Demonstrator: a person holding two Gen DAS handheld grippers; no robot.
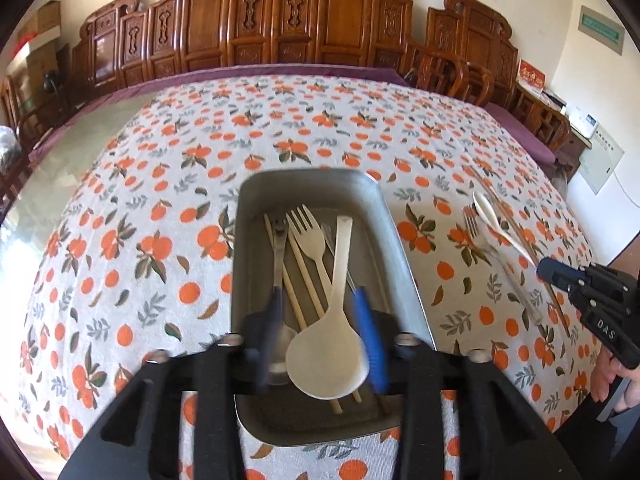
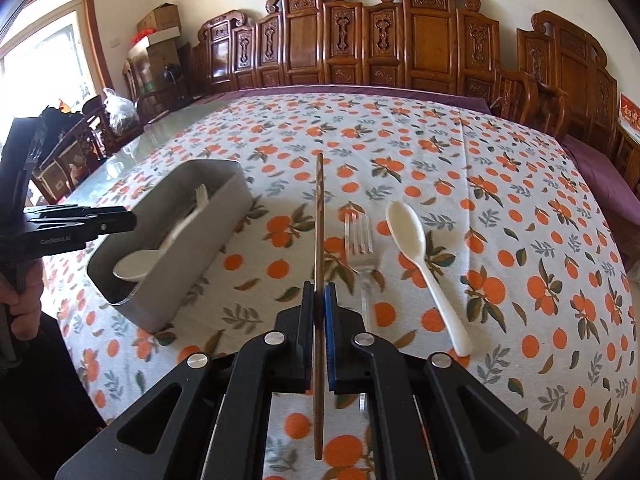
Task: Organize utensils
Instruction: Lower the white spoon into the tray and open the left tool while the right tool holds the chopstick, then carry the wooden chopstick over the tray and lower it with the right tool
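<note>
A grey metal tray (image 1: pixel 248 216) holds a white spoon (image 1: pixel 328 356), a white fork (image 1: pixel 308 236), chopsticks and a metal utensil. My left gripper (image 1: pixel 322 336) hovers open over the tray's near end, fingers either side of the spoon's bowl, not touching it. My right gripper (image 2: pixel 319 304) is shut on a brown chopstick (image 2: pixel 319 216), held just above the tablecloth. A clear fork (image 2: pixel 360 248) and a white spoon (image 2: pixel 420 264) lie on the cloth to its right. The tray (image 2: pixel 192 248) stands to its left. The right gripper shows at the left wrist view's right edge (image 1: pixel 560 276).
The table wears a white cloth with orange fruit print (image 1: pixel 160 200). Carved wooden chairs (image 2: pixel 400 40) line the far side. A glass tabletop strip (image 1: pixel 60 168) lies bare at the left. The person's hands show at the frame edges.
</note>
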